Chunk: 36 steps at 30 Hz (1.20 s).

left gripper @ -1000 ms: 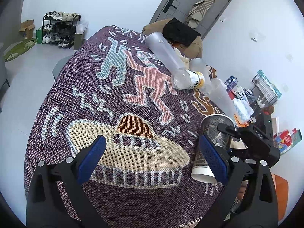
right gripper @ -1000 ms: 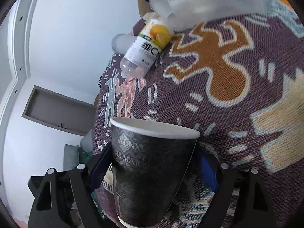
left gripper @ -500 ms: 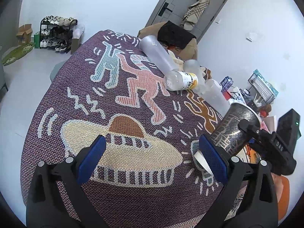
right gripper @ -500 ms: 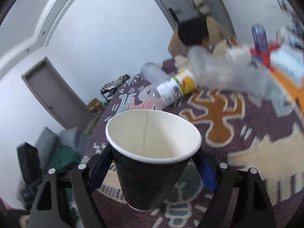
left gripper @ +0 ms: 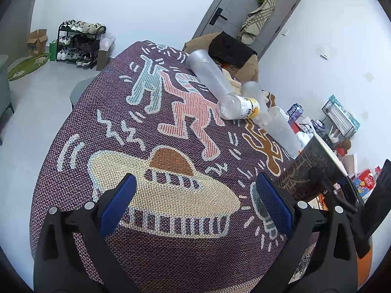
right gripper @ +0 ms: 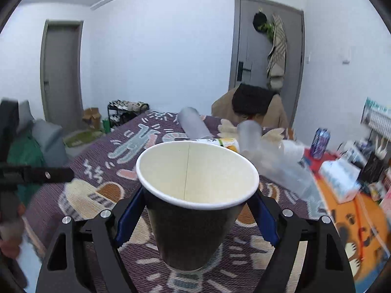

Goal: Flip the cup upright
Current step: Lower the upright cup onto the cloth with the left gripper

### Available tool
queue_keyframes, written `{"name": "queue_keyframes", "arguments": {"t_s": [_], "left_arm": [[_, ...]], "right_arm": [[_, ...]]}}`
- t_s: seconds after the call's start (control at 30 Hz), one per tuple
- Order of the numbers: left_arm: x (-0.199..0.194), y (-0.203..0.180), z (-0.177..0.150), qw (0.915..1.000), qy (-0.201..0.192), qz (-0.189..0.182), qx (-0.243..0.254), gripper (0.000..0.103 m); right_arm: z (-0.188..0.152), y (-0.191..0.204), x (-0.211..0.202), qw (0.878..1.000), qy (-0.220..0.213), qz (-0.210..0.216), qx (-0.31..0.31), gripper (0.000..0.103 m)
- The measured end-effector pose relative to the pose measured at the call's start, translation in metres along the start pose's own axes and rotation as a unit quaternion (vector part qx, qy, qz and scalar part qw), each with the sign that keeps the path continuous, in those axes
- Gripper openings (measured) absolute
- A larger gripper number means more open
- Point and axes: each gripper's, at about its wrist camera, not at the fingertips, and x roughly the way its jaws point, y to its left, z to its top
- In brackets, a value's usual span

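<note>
A black paper cup (right gripper: 193,222) with a white inside sits between my right gripper's (right gripper: 195,219) blue pads. The gripper is shut on it and holds it mouth-up above the patterned cloth (right gripper: 73,185). In the left wrist view the same cup (left gripper: 308,173) shows at the right, tilted with its rim up and to the right, held by the right gripper's black finger. My left gripper (left gripper: 195,207) is open and empty over the cloth (left gripper: 146,127) near its front edge.
A frosted tumbler (left gripper: 207,73), a plastic bottle with a yellow label (left gripper: 239,106) and more frosted cups (left gripper: 278,127) lie on the far right of the table. Boxes and a can (right gripper: 320,144) crowd the right side. A chair with a bag (right gripper: 251,102) stands behind.
My right gripper has lifted the cup from mouth-down on the cloth and turned it over, so its open mouth now faces up. The left gripper has barely moved.
</note>
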Motion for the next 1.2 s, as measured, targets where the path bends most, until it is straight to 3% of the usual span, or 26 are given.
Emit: {"name": "queue_keyframes", "arguments": {"t_s": [0.13, 0.2, 0.3, 0.97, 1.2], "left_arm": [[0.002, -0.002, -0.003, 1.0000, 0.001, 0.000, -0.001, 0.097], [0.001, -0.003, -0.004, 1.0000, 0.001, 0.001, 0.001, 0.097], [-0.001, -0.005, -0.006, 1.0000, -0.002, 0.002, 0.005, 0.097], [-0.009, -0.037, -0.013, 0.9977, -0.016, 0.004, 0.066, 0.097], [-0.023, -0.056, -0.026, 0.9930, -0.042, 0.020, 0.109, 0.097]], "right_arm": [[-0.013, -0.001, 0.008, 1.000, 0.025, 0.007, 0.007, 0.082], [-0.016, -0.005, 0.005, 0.999, 0.027, 0.009, 0.021, 0.097], [-0.014, -0.014, -0.005, 0.999, 0.015, 0.016, 0.038, 0.095], [-0.024, -0.029, -0.045, 0.991, 0.046, 0.105, 0.065, 0.095], [-0.039, -0.038, -0.061, 0.992, 0.043, 0.098, 0.075, 0.095]]}}
